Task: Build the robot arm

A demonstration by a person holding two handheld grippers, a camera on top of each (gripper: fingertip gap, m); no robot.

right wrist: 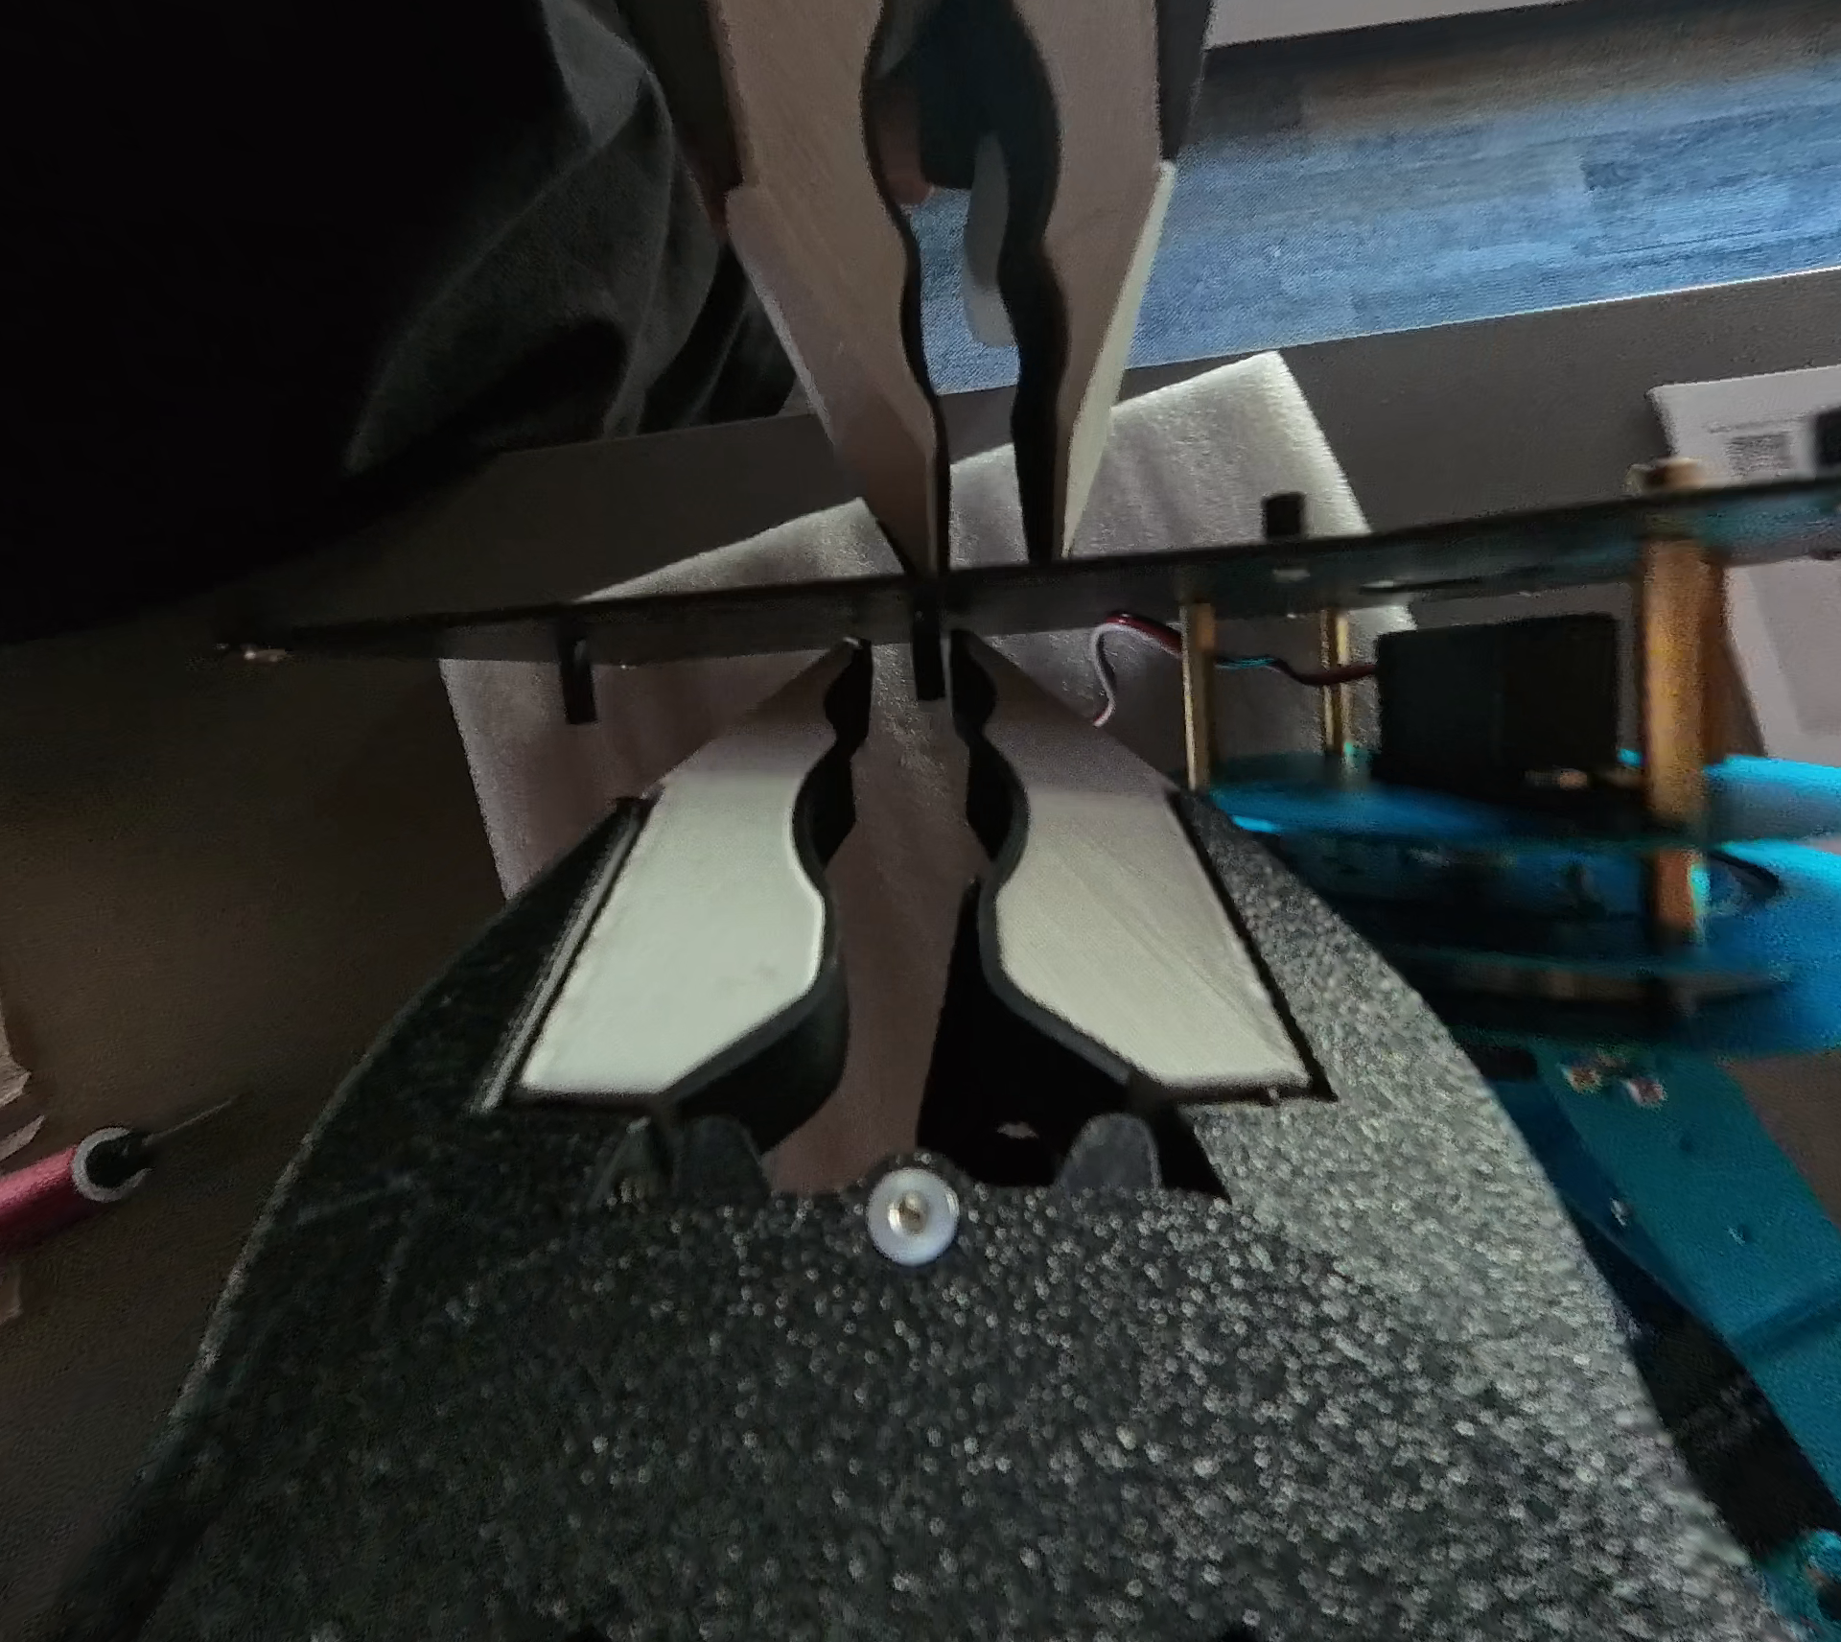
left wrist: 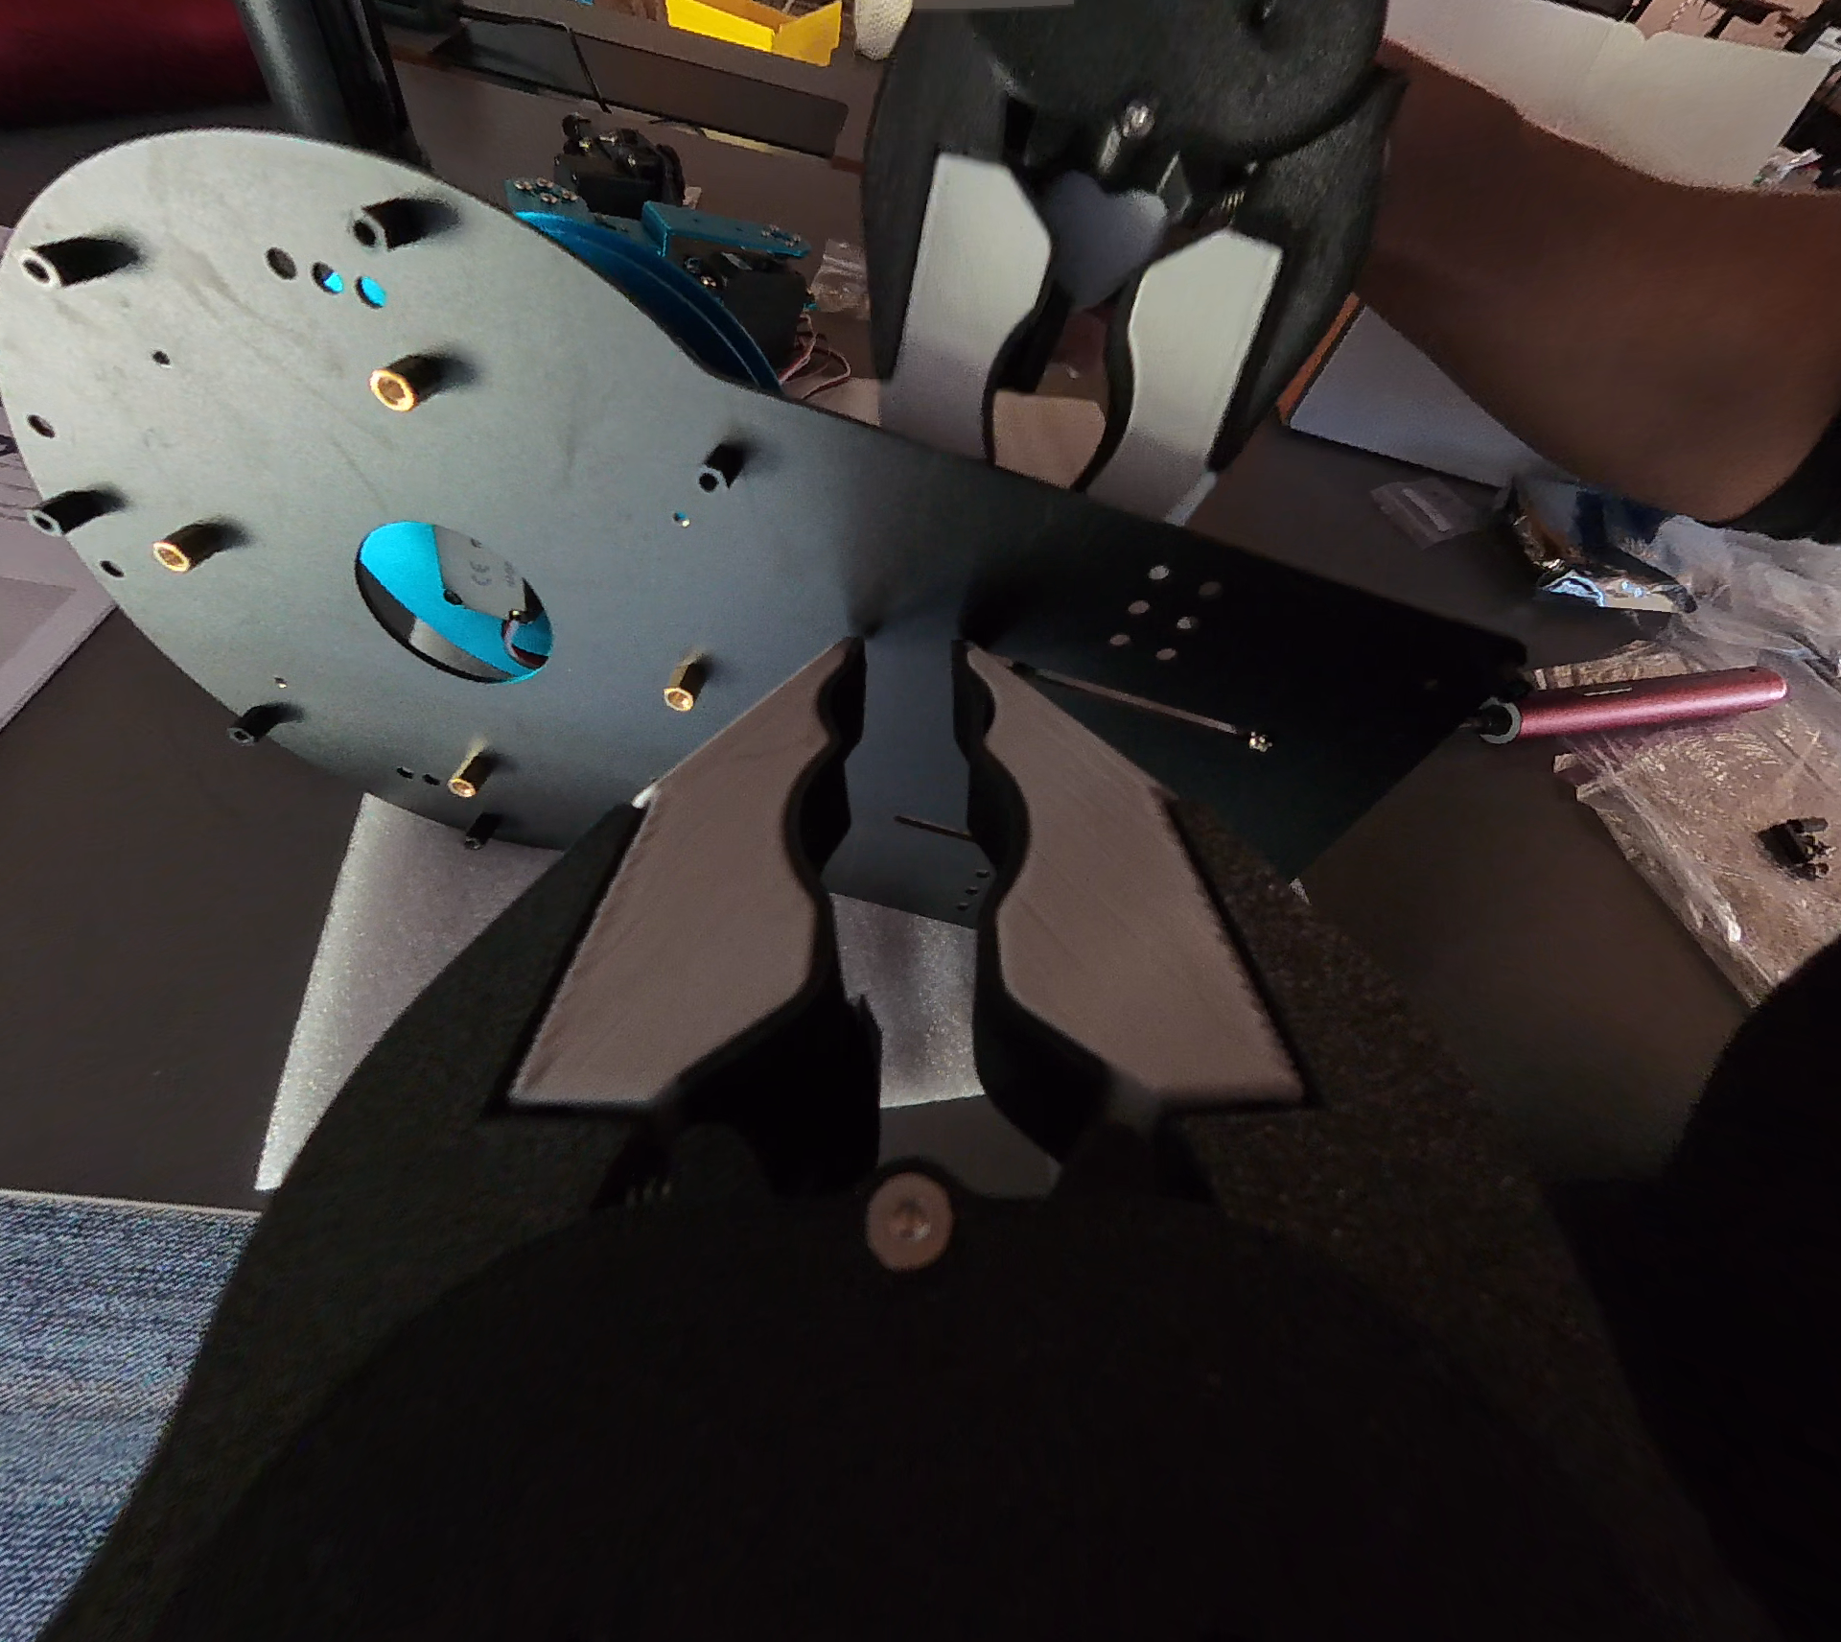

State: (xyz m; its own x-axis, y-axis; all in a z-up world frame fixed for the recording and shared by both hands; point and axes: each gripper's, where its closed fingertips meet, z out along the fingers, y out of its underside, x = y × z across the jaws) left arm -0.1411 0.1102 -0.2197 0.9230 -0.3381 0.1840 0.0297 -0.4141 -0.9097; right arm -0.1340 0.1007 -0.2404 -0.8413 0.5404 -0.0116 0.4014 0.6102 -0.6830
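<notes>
One black plate [left wrist: 618, 498] at the left jaws, bearing four brass standoffs [left wrist: 396, 386] and six black ones [left wrist: 398, 224]; one maroon screwdriver [left wrist: 1654, 702] right of them; one yellow bin [left wrist: 752, 15] beyond; one foam sheet [left wrist: 398, 946] beneath.

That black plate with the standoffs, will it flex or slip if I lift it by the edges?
The black plate looks like thin rigid sheet, edge straight in the right wrist view, so probably stiff. Its smooth face may slip. The standoffs could snag.
</notes>
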